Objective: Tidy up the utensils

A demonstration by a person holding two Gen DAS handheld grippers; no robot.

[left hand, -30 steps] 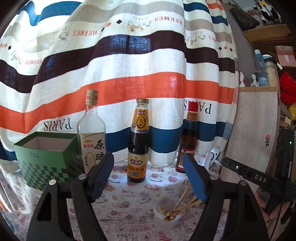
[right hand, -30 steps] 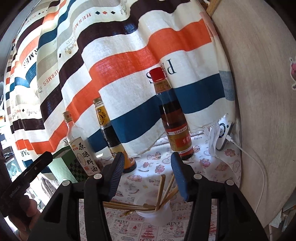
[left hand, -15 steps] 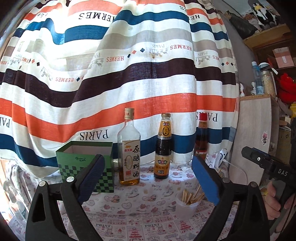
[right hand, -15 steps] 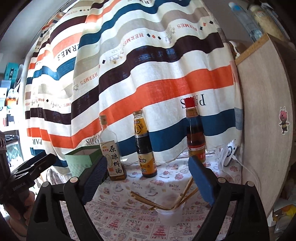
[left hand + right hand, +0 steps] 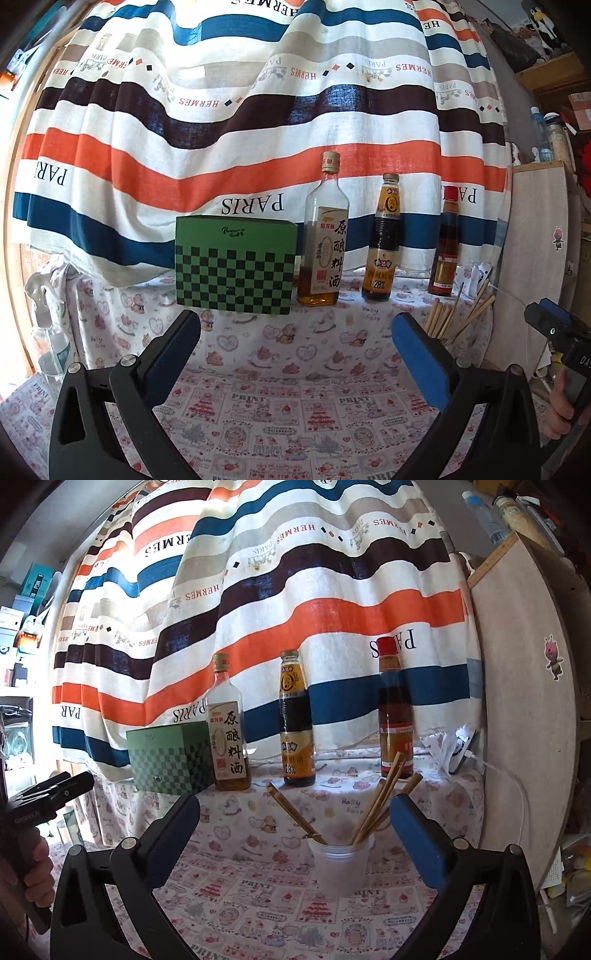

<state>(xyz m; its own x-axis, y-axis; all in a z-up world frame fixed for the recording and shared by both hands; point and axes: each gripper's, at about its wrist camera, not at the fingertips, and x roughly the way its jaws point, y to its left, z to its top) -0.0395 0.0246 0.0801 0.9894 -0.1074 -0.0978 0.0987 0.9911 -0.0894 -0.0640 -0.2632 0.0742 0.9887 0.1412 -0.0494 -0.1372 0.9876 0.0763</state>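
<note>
**Colours and patterns on the table**

We note a curtain (image 5: 258,122) striped white, orange, blue, brown and grey. Green box (image 5: 236,271), black-and-green checks below. Tablecloth (image 5: 258,882) white with pink and red prints. Tan chopsticks (image 5: 376,805) in a translucent white cup (image 5: 341,864). Red-capped amber bottle (image 5: 394,716). Blue pads (image 5: 417,845) on black gripper fingers

Curtain (image 5: 258,155) reads "PARIS", "HERMES"; dark bottle (image 5: 384,240) "28%".
</note>
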